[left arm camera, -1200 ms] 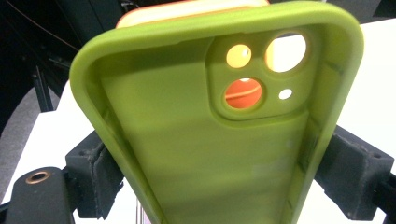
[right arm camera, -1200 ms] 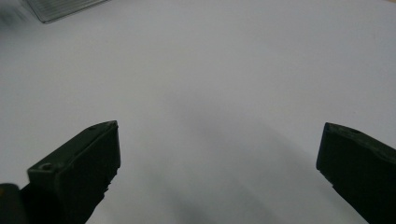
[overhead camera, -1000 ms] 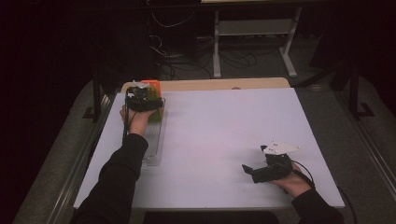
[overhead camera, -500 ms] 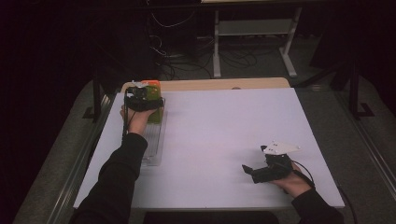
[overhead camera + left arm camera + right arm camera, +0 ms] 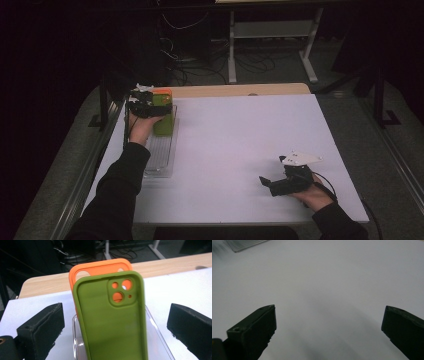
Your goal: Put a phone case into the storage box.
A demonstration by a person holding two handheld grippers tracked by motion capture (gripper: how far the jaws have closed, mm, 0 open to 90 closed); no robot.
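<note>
Two phone cases stand upright in a clear slotted rack (image 5: pixel 159 152) at the table's left side: an olive green case (image 5: pixel 112 322) in front and an orange case (image 5: pixel 100 267) right behind it. In the high view my left gripper (image 5: pixel 146 101) hovers at the green case (image 5: pixel 163 120) and the orange case (image 5: pixel 163 92). In the left gripper view my left gripper (image 5: pixel 115 315) is open, its jaws wide on either side of the green case and not touching it. My right gripper (image 5: pixel 266 181) rests low over the white table near the front right, open (image 5: pixel 329 317) and holding nothing.
The white table top (image 5: pixel 240 135) has a wooden strip (image 5: pixel 240 90) along its far edge. A corner of the clear rack (image 5: pixel 244 245) appears in the right gripper view. Beyond the table are cables and a desk frame (image 5: pixel 270 30) on a dark floor.
My left gripper has shifted slightly left, so more of the green case shows beside it. The right gripper has not moved.
</note>
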